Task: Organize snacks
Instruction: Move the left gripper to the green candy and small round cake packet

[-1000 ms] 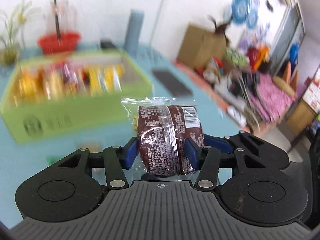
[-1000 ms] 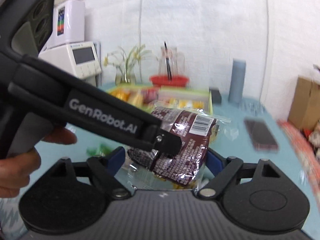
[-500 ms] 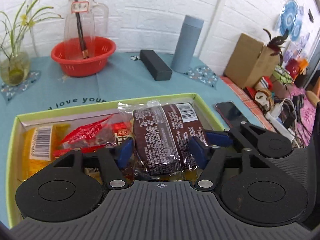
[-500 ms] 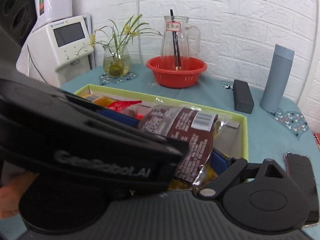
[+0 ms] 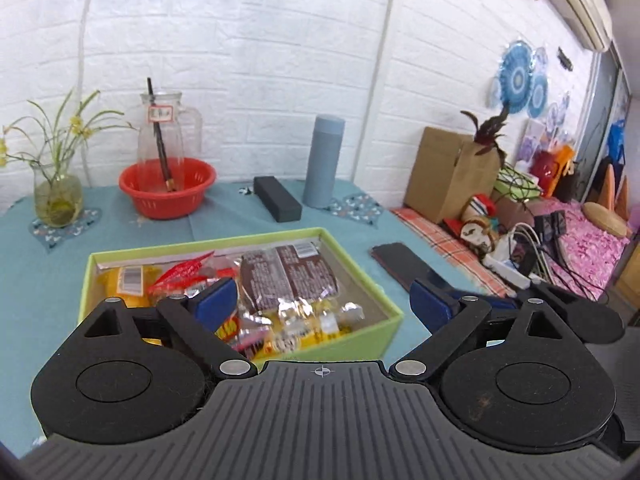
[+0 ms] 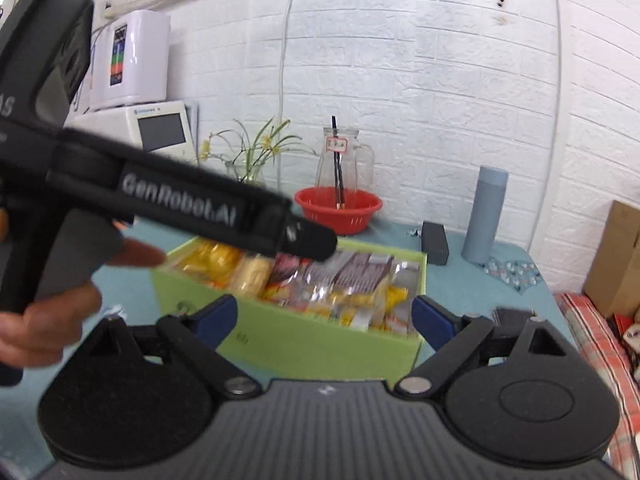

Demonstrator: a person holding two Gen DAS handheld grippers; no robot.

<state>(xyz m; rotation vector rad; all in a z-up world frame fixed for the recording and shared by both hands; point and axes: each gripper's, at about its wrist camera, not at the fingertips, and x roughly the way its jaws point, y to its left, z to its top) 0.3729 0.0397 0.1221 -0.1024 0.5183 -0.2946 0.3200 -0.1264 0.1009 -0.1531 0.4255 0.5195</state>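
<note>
Above the green box (image 5: 374, 289), your left gripper (image 5: 322, 300) has its fingers (image 5: 216, 303) spread wide. They have just been opening, and nothing is between them now. They touch nothing. The brown snack pack (image 5: 286, 276) lies inside the box, on top of the other snacks, toward the right side. Under it and beside it you can see yellow packs (image 5: 120, 282), a red pack (image 5: 180, 274) and some shiny little wrappers (image 5: 320, 316).

Your right gripper (image 6: 324, 318) also has its fingers (image 6: 430, 320) wide apart, and they hold nothing. They have been opening a bit more too. The box (image 6: 288, 340) sits just past them on the blue worktop (image 6: 472, 288). From this side the brown snack pack (image 6: 360, 270) shows near the far right corner of the box, lying flat with the rest.

Your left hand (image 6: 52, 312) is wrapped around the handle of the left gripper, which crosses the right camera's view as a long black bar.

Behind the box stand a red bowl (image 5: 167, 188) with a glass jug (image 5: 168, 132) in it, a blue bottle (image 5: 323, 160), a small black case (image 5: 277, 199) and a vase with flowers (image 5: 56, 196). A dark phone (image 5: 400, 260) lies on the worktop to the right of the box.
</note>
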